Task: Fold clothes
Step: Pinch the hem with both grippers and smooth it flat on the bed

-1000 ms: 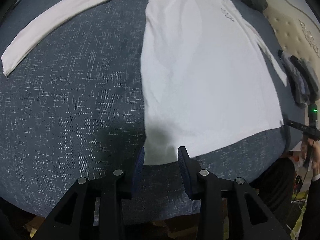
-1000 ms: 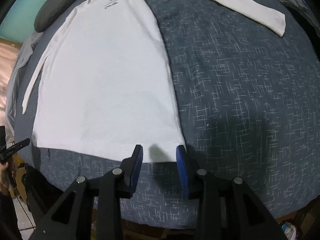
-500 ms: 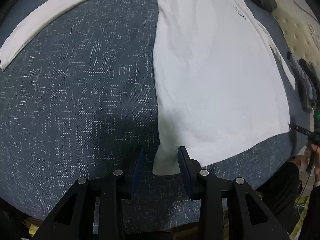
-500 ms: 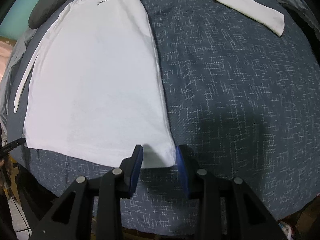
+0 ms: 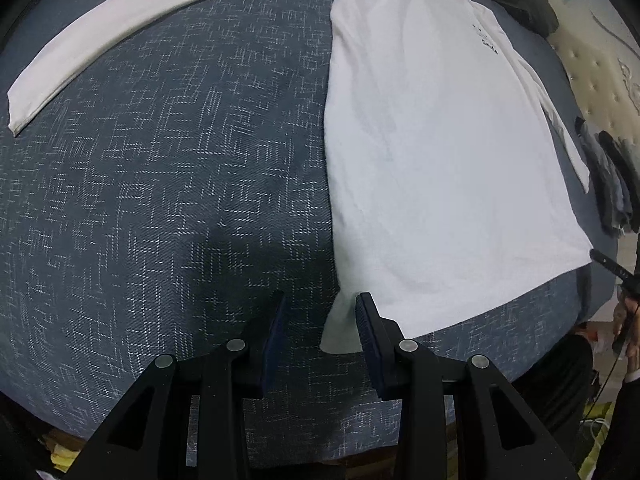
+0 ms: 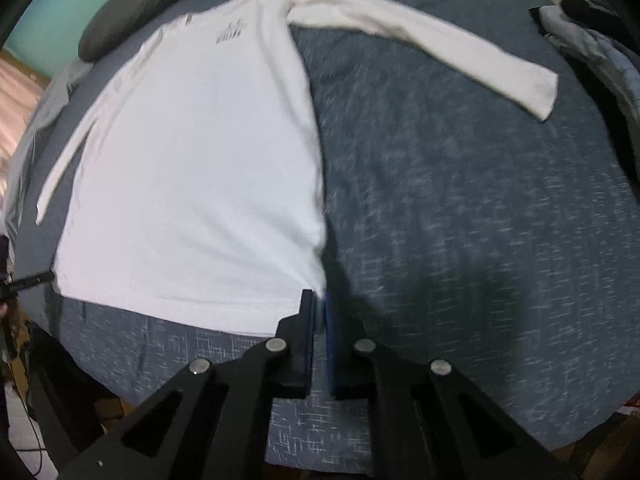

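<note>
Pinching the white shirt's (image 6: 192, 168) hem corner in my right gripper (image 6: 318, 312), I straddle the opposite corner with my wide left gripper (image 5: 320, 320).

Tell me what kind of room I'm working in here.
Most likely a bedroom. The white long-sleeved shirt lies spread on a bed with a dark blue patterned bedspread, a tufted cream headboard stands at one end, and a dark grey pillow rests by it.

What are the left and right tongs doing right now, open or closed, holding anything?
Left tongs: open, straddling the hem corner of the white shirt, not yet gripping.
Right tongs: closed on the shirt's other hem corner.
</note>
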Tool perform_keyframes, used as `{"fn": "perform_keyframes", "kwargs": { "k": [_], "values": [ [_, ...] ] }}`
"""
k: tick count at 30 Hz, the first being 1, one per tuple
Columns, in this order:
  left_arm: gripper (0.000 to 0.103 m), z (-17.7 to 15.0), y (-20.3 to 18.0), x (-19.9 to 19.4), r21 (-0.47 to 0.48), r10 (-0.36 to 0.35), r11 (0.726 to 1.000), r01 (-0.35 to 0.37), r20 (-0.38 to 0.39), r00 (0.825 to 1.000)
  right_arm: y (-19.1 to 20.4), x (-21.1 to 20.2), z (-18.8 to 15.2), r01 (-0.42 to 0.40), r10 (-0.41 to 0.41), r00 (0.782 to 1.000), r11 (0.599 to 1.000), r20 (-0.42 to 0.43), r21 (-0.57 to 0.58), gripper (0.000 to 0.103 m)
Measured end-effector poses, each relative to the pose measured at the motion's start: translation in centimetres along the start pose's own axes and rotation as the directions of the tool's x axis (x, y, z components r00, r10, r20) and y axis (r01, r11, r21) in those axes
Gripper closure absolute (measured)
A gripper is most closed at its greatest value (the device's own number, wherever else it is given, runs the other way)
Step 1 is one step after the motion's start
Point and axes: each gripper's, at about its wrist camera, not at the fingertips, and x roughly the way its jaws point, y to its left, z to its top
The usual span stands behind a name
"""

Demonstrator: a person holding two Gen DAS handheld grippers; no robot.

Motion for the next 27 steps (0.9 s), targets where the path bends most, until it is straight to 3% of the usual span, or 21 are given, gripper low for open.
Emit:
{"fn": "perform_keyframes", "kwargs": {
  "k": [3, 15, 21, 22, 24, 27],
  "values": [
    [0.059, -0.1, 0.7, -0.4, -0.003, -0.018, 1.0, 0.018, 0.005, 1.0, -1.0, -0.7, 0.3, -0.003, 0.003, 1.0, 1.0, 0.015, 0.028, 0.099],
    [0.059, -1.5, 0.9, -1.2, 0.001, -0.053, 0.999, 0.053, 0.023, 0.998, -1.8, -0.9, 0.0, 0.003, -0.004, 1.0, 0.996, 0.011, 0.084, 0.099],
    [0.061, -1.6, 1.3, -0.2, 0.019, -0.076, 0.997, 0.076, -0.004, 0.997, -1.9, -0.9, -0.3, -0.009, 0.009, 1.0, 0.995, 0.01, 0.098, 0.099],
    [0.065, -1.7, 1.2, 0.0, 0.026, -0.077, 0.997, 0.078, -0.009, 0.997, -2.0, -0.9, -0.4, -0.011, 0.011, 1.0, 0.995, 0.009, 0.099, 0.099],
    [0.091, -1.9, 1.1, 0.3, 0.035, -0.094, 0.995, 0.095, -0.017, 0.995, -1.9, -0.7, -0.4, -0.013, 0.012, 1.0, 0.995, 0.007, 0.098, 0.099],
    [0.098, -2.1, 0.9, 0.3, 0.052, -0.094, 0.994, 0.095, -0.021, 0.995, -1.8, -1.2, -0.5, -0.02, 0.019, 1.0, 0.995, 0.009, 0.098, 0.099]
  ]
}}
